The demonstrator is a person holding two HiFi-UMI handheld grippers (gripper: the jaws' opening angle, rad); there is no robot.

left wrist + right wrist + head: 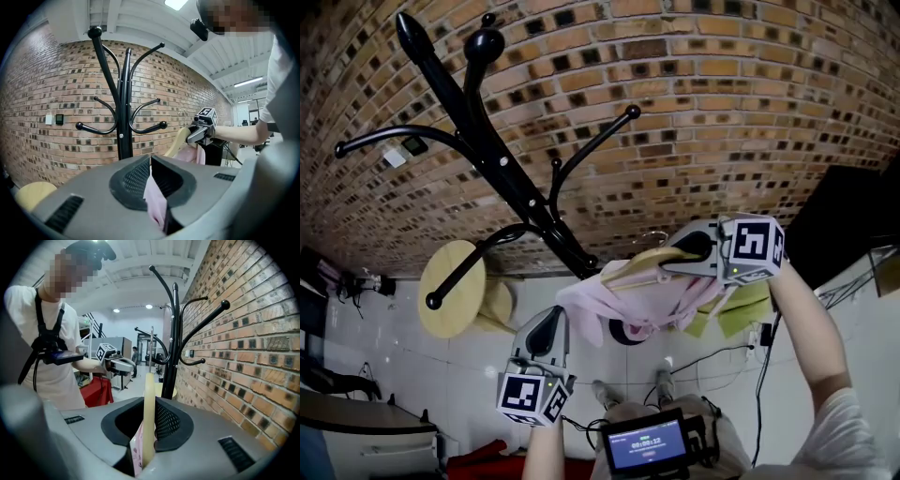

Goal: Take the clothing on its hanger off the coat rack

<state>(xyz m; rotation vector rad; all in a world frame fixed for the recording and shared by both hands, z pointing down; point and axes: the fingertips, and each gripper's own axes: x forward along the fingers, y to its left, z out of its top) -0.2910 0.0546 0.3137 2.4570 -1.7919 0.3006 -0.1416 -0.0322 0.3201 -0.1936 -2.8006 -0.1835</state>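
A brick wall (pixel 722 112) is noted behind. A round wooden stool (pixel 464 309) is set on the tiled floor (pixel 394 375); cables (pixel 712 354) are trailed across it.

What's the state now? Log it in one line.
left hand-held gripper: shut on pink garment | right hand-held gripper: shut on wooden hanger | coat rack: hanger off it

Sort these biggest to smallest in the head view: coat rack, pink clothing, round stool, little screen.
1. coat rack
2. pink clothing and round stool: too alike to rank, and the stool sits farther off
3. little screen
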